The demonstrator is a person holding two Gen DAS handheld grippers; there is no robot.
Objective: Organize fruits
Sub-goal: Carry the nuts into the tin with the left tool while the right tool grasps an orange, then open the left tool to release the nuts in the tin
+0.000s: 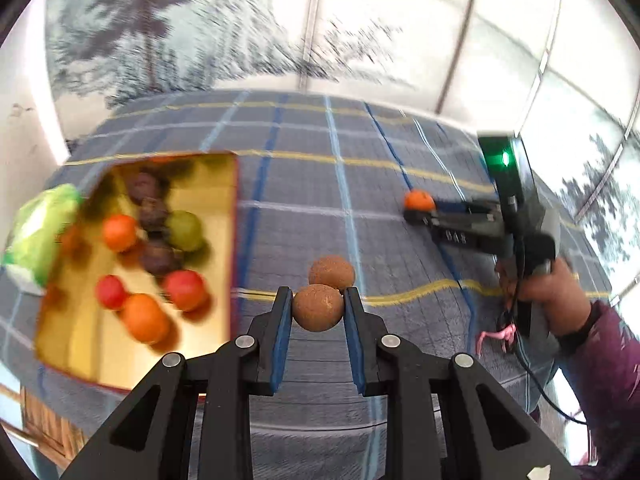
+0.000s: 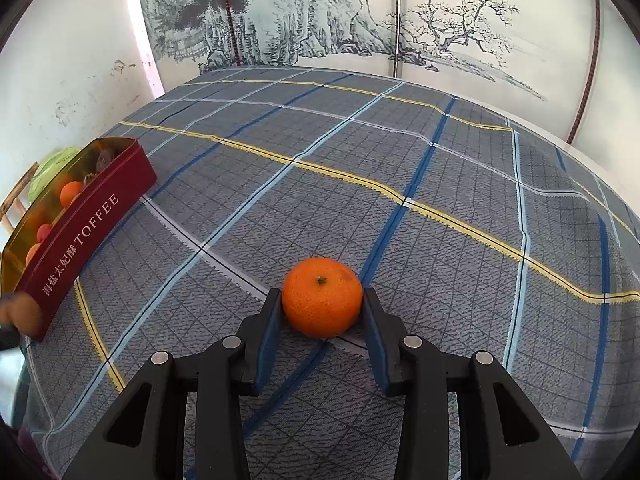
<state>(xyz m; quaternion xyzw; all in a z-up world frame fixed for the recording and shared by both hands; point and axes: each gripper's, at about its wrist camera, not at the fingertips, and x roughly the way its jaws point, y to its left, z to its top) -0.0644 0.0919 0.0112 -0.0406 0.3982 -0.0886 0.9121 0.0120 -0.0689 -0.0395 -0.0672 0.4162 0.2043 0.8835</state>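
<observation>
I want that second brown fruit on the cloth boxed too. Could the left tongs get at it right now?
Probably not yet: the left tongs are already shut on one brown fruit, which sits directly in front of the second brown fruit. No other obstacle shows beside it.

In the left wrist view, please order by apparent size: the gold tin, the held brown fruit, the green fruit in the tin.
1. Gold tin, clearly largest.
2. Held brown fruit and green fruit: alike; the brown one is nearer the camera, so unranked.
</observation>
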